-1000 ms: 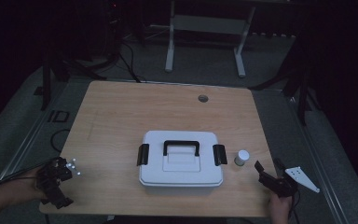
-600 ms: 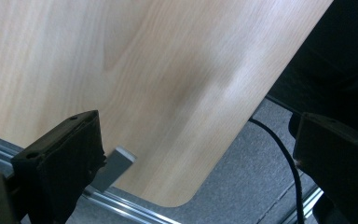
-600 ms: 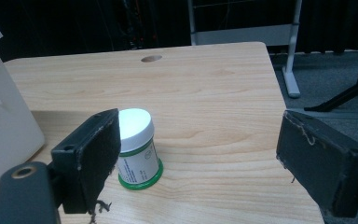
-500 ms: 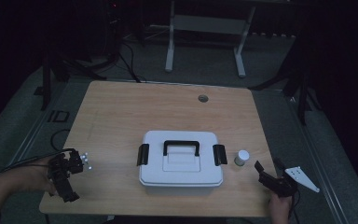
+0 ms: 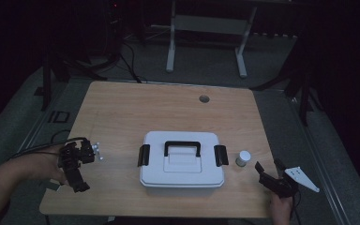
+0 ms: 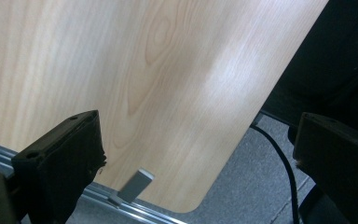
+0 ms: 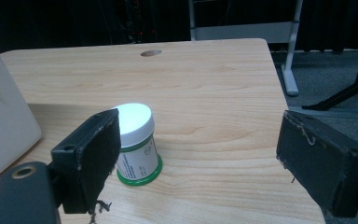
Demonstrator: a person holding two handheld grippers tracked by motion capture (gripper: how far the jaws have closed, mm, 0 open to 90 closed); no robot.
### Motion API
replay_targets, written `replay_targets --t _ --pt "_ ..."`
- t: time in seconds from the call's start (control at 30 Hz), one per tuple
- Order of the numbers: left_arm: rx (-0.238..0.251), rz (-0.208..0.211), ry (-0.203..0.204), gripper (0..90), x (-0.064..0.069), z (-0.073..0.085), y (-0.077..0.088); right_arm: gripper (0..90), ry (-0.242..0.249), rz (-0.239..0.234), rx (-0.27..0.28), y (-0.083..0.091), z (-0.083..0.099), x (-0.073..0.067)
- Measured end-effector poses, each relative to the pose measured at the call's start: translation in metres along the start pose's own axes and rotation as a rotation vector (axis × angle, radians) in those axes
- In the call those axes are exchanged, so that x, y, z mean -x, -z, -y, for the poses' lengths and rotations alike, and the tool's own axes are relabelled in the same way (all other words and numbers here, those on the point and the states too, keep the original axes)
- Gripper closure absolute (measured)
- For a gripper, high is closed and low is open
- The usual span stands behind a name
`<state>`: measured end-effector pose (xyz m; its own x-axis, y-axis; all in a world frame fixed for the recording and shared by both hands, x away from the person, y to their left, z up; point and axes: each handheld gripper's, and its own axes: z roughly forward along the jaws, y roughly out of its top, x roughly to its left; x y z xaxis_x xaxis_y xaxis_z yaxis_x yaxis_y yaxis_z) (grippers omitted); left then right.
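Approach step: small jar [image 7: 136,144] is faced by wide-open, empty right gripper [image 7: 196,158]; left gripper [image 6: 196,158] likewise open, empty. Next, probably: jaws brought round jar.

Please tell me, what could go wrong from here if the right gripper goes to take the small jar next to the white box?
1. The right gripper is open, but in its own view the jar sits by the left jaw, not centred; closing now might push or tip it.
2. The jar stands close to the box, so one jaw could bump the box's black latch.
3. The jar is near the table edge and might roll off if knocked.
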<state>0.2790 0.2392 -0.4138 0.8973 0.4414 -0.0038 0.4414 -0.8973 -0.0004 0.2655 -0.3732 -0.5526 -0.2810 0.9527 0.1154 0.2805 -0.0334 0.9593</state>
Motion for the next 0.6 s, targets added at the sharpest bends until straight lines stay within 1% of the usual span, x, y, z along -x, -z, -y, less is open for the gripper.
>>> replay_targets --t 0.1,0.13,0.17,0.23,0.27,0.3,0.4,0.47,0.6 --pt "0.004 -0.004 -0.021 1.4 0.001 -0.01 0.009 13.4 -0.001 -0.001 -0.001 0.0 0.0 0.0" --pt "0.004 -0.004 -0.021 1.4 0.001 -0.01 0.009 13.4 -0.001 -0.001 -0.001 0.0 0.0 0.0" --pt "0.005 0.002 -0.034 1.4 0.002 -0.017 0.015 13.4 -0.002 -0.001 0.0 0.0 0.0 0.0" --pt "0.006 -0.007 -0.048 1.4 0.003 -0.024 0.02 13.4 -0.001 -0.001 -0.001 0.0 0.0 0.0" --pt "0.006 -0.007 -0.048 1.4 0.003 -0.024 0.02 13.4 -0.001 -0.001 -0.001 0.0 0.0 0.0" --pt "0.013 -0.014 -0.067 1.4 0.004 -0.033 0.026 13.4 -0.001 -0.002 0.0 0.0 0.0 0.0" --pt "0.01 -0.013 -0.1 1.4 0.008 -0.046 0.029 13.4 -0.003 -0.004 0.002 0.0 0.0 0.0" --pt "0.008 -0.015 -0.118 1.4 0.01 -0.054 0.032 13.4 -0.003 -0.006 0.0 0.0 0.0 0.0" --pt "0.016 -0.019 -0.141 1.4 0.011 -0.069 0.04 13.4 -0.005 -0.01 -0.002 0.0 0.0 0.0"
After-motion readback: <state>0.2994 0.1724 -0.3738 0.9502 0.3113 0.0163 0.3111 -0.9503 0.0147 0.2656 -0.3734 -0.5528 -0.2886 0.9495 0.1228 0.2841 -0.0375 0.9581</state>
